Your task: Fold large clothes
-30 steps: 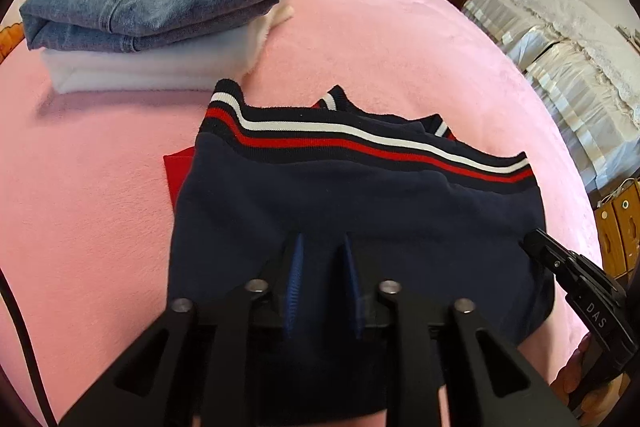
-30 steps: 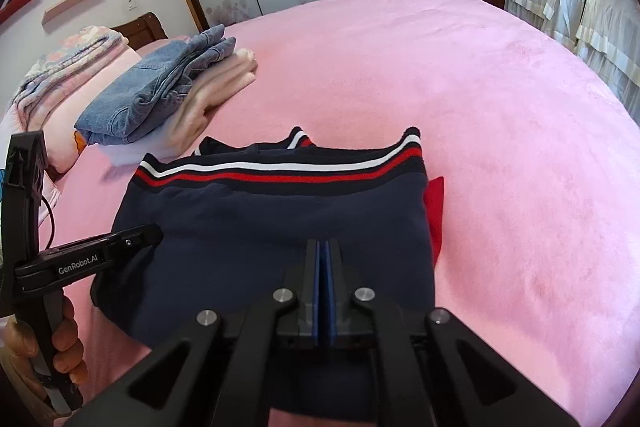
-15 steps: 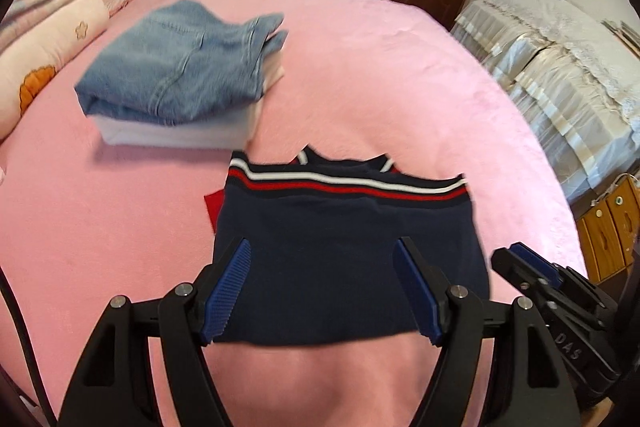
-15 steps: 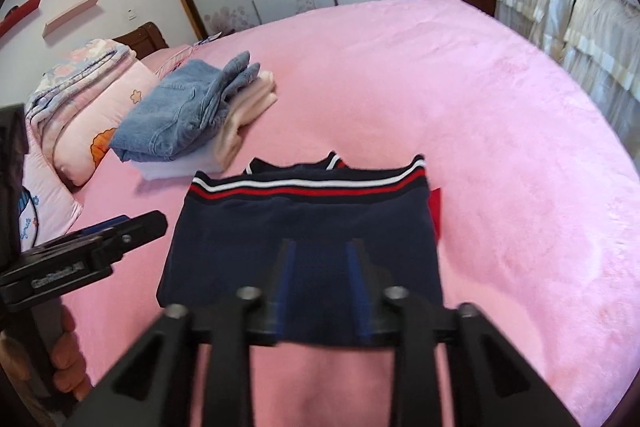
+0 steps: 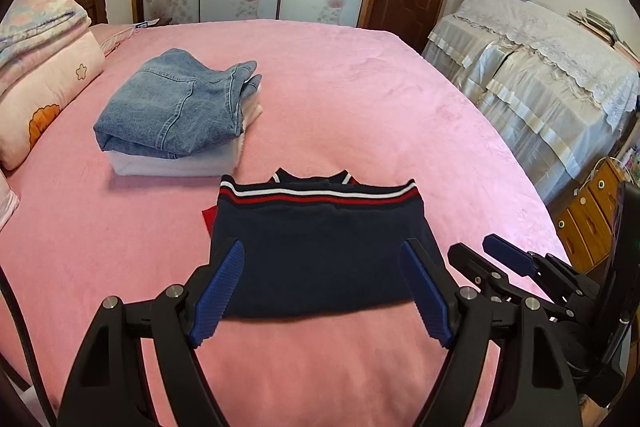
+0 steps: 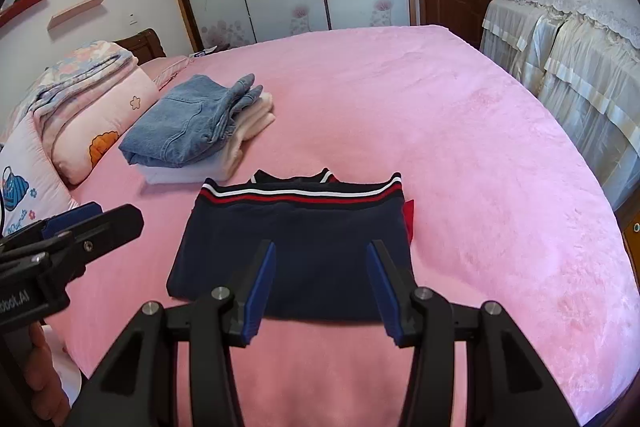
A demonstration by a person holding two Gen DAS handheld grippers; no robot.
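A folded navy sweater (image 5: 320, 251) (image 6: 296, 247) with a red and white striped hem lies flat on the pink bed (image 5: 360, 99) (image 6: 460, 155), a red part peeking out at one side. My left gripper (image 5: 322, 259) hovers above its near edge, jaws opening wide, nothing between the blue pads. My right gripper (image 6: 322, 259) also hangs above the sweater, jaws opening, nothing held. Each gripper shows at the edge of the other's view, the right gripper (image 5: 496, 253) at lower right and the left gripper (image 6: 80, 223) at lower left with a hand below it.
Folded blue jeans (image 5: 176, 107) (image 6: 192, 123) lie on folded white clothes behind the sweater, to the left. Pillows and a folded quilt (image 5: 44, 67) (image 6: 84, 99) line the left side. A covered sofa (image 5: 540, 75) and a wooden drawer unit (image 5: 592, 211) stand beyond the bed's right edge.
Both grippers let go of the sweater, their jaws spread apart and they rose and drew back. The sweater now lies folded and looks smaller in both views.
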